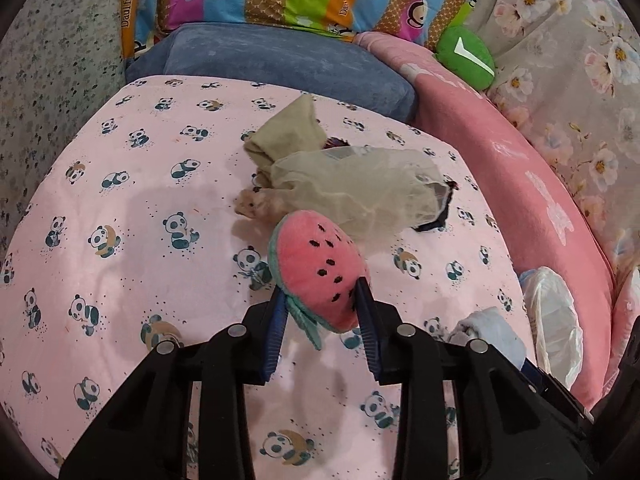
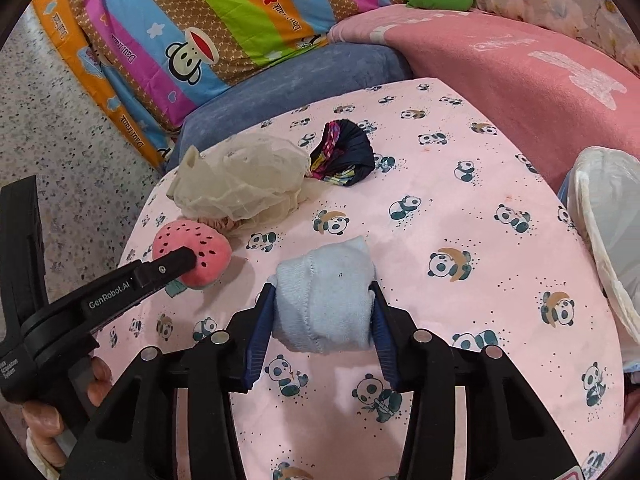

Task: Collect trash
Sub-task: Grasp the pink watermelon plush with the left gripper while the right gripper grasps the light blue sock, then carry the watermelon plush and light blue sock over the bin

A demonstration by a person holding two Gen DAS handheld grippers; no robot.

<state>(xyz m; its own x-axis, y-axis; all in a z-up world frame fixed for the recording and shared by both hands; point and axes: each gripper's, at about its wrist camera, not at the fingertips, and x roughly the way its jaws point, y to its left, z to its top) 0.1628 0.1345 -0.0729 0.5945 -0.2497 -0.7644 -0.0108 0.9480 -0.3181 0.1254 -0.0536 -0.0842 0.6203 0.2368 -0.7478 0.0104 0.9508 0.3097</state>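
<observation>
My left gripper [image 1: 320, 300] is shut on a pink watermelon plush [image 1: 316, 268], held just above the pink panda sheet [image 1: 140, 200]; it also shows in the right wrist view [image 2: 192, 254]. My right gripper [image 2: 324, 304] is shut on a rolled light-blue sock [image 2: 326, 300], which also shows in the left wrist view [image 1: 486, 330]. A beige mesh cloth [image 1: 360, 188] lies behind the plush, over a tan cloth [image 1: 286, 132]. A dark striped rolled sock [image 2: 344, 154] lies beside the mesh.
A bin lined with a white bag [image 2: 608, 216] stands at the right edge of the sheet, also in the left wrist view [image 1: 554, 320]. A blue cushion [image 1: 280, 64], pink blanket [image 2: 520, 76], striped cartoon pillow [image 2: 200, 28] and green plush [image 1: 466, 56] lie behind.
</observation>
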